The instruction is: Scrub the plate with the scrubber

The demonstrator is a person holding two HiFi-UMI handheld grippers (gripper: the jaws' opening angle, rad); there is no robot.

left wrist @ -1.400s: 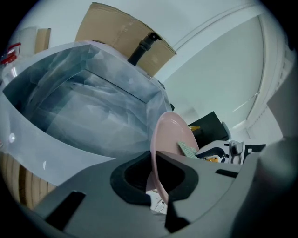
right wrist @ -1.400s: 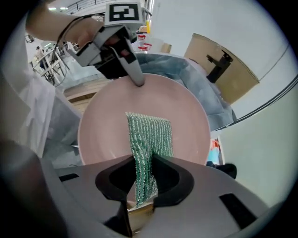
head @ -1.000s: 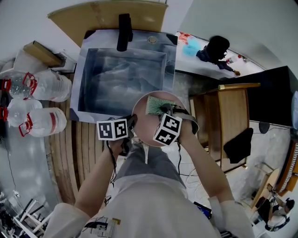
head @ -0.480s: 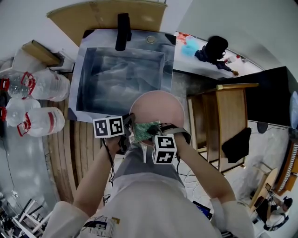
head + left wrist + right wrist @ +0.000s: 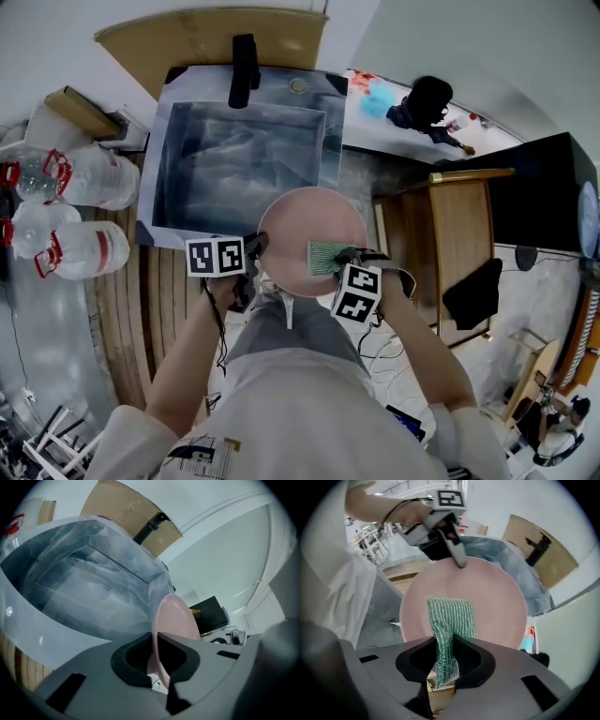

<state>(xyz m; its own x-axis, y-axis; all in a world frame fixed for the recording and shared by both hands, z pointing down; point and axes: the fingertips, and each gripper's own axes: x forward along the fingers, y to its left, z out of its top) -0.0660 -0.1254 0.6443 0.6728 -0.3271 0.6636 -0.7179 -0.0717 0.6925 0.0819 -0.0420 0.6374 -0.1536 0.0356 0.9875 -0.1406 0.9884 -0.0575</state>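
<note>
Right hand-held gripper (image 5: 447,654) is clamped on the green scrubber (image 5: 451,618), which is laid flat on the pink plate (image 5: 497,597) with its long axis straight ahead of the jaws. The plate, at centre frame in the head view, is pinched at its lower-left rim by the closed left hand-held gripper (image 5: 253,251). Most of the bare face is seen up-left of the scrubber, so the next stroke is judged to go that way.

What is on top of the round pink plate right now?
A green mesh scrubber, pinched by the right gripper, rests on the pink plate's face. The patch beneath it is hidden.
</note>
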